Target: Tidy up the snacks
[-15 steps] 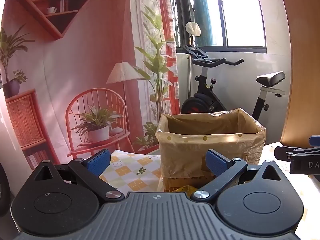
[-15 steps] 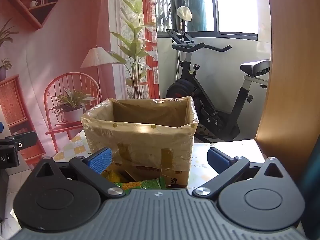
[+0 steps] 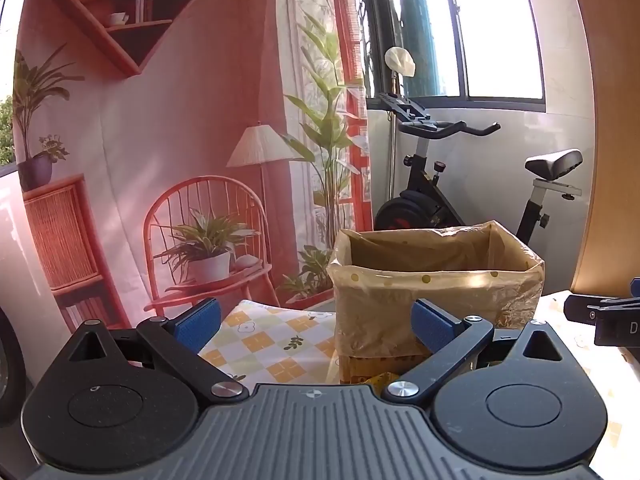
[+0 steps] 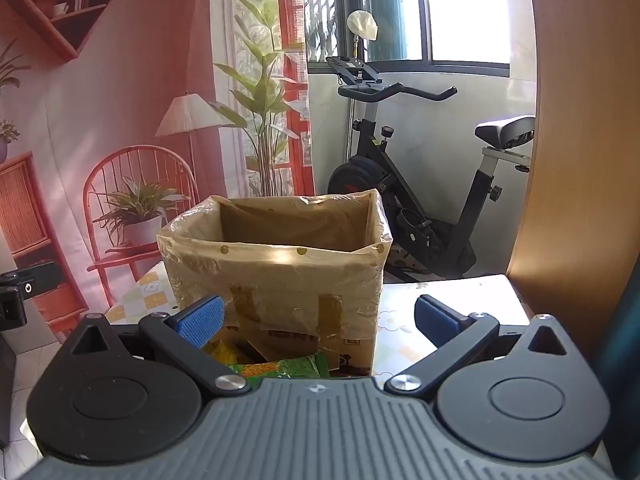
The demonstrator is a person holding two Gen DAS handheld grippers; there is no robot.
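A cardboard box lined with a clear dotted plastic bag (image 3: 436,280) (image 4: 276,264) stands on the checked tablecloth (image 3: 264,340), its top open. In front of it lie snack packets, a green one (image 4: 286,366) and a yellow one (image 4: 222,350), partly hidden by my right gripper's body. My left gripper (image 3: 316,322) is open and empty, hovering short of the box's left corner. Just as wide open and empty, my right gripper (image 4: 318,318) sits above the packets, facing the box front. The right gripper's side (image 3: 604,316) shows at the edge of the left wrist view.
An exercise bike (image 4: 420,184) stands behind the table by the window. A printed backdrop with a chair and plants (image 3: 200,220) hangs at the left. A wooden panel (image 4: 576,140) rises at the right. The table's far right corner (image 4: 480,284) lies beside the box.
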